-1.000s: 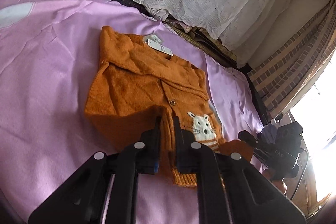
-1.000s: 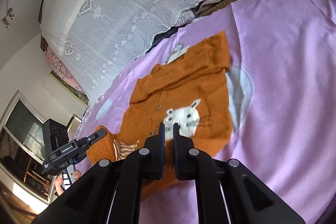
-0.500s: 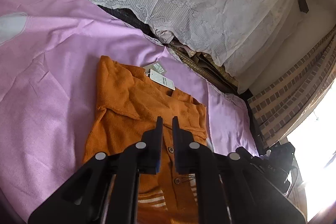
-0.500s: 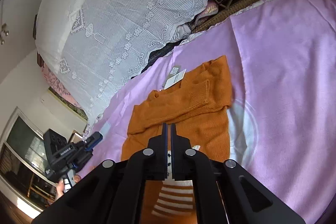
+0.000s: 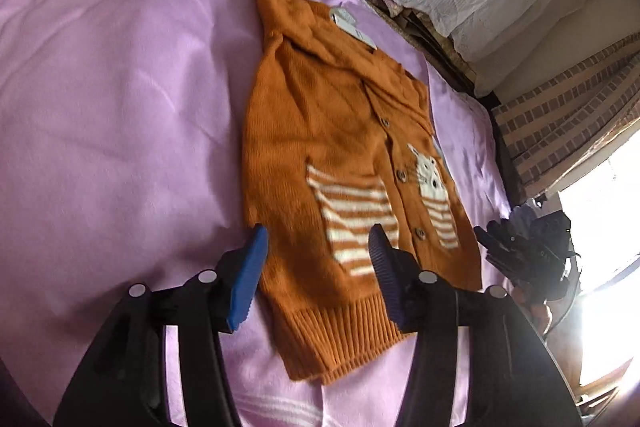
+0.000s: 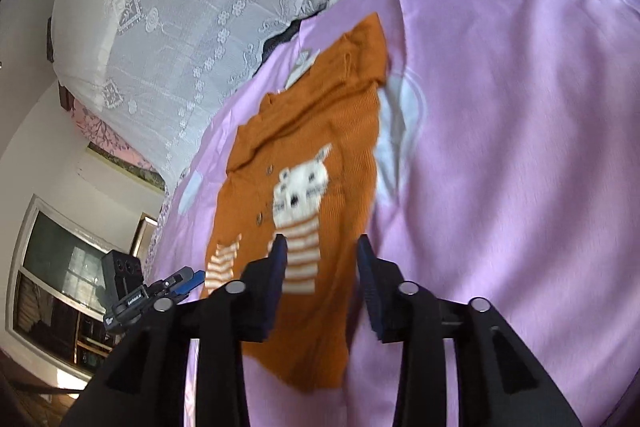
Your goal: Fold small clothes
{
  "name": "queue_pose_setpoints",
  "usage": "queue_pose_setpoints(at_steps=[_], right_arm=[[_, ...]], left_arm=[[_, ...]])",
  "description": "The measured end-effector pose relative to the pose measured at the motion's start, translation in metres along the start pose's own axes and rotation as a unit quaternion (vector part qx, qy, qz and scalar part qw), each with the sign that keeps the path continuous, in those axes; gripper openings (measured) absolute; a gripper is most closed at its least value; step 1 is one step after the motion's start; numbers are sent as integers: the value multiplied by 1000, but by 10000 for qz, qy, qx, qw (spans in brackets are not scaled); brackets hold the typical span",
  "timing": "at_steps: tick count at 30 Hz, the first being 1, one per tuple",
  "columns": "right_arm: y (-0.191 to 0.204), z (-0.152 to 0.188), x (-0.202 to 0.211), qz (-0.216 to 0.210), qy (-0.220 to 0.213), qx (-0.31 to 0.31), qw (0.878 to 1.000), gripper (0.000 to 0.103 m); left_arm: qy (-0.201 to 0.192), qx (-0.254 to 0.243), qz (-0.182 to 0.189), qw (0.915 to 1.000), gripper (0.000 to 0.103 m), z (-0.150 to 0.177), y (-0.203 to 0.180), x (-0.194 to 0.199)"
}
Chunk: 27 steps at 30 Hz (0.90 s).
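Observation:
An orange knit cardigan (image 5: 332, 131) with a white cat motif (image 6: 304, 183) lies flat on the pink bedsheet (image 5: 120, 107). Its sleeves are folded across the chest, and a white tag (image 5: 348, 23) sits at the collar. My left gripper (image 5: 316, 251) hovers over the left half near the ribbed hem. Its jaws are opening, with the fabric below them and the pads off it. My right gripper (image 6: 322, 251) stands over the striped pocket on the right half, jaws also opening and pads clear of the knit. Each gripper shows in the other's view, the right one (image 5: 480, 231) and the left one (image 6: 192, 277).
Piled bedding under a white lace cover (image 6: 180, 7) lies along the far side of the bed. A striped curtain (image 5: 560, 107) and a bright window are on the right, and a dark window (image 6: 60, 287) shows beyond the bed's left edge.
Both grippers were shut on the cardigan's lower part and held it up. Now the garment lies spread flat, both jaws have parted and let go, and both hands have sunk.

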State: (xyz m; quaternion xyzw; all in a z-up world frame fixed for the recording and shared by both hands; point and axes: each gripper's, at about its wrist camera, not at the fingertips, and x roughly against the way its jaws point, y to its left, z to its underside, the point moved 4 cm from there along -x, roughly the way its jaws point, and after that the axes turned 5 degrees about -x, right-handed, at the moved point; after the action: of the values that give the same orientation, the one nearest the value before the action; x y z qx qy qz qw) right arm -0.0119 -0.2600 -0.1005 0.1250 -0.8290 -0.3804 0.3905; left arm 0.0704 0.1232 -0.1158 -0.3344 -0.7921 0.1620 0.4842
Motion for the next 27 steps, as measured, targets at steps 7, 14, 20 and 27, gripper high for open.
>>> queue_pose_setpoints(at_steps=[7, 14, 20, 27], right_arm=[[-5, 36, -4, -80, 533, -94, 9985, 47], [3, 45, -15, -137, 618, -87, 9980, 59], [10, 41, -37, -126, 450, 54, 9989, 9], [16, 42, -11, -507, 86, 150, 9986, 6]], left_arm=[[269, -12, 615, 9977, 60, 25, -18, -15], [261, 118, 900, 9955, 59, 30, -19, -15], [132, 137, 652, 9977, 19, 26, -16, -21], [-126, 182, 954, 9952, 6, 25, -17, -5]])
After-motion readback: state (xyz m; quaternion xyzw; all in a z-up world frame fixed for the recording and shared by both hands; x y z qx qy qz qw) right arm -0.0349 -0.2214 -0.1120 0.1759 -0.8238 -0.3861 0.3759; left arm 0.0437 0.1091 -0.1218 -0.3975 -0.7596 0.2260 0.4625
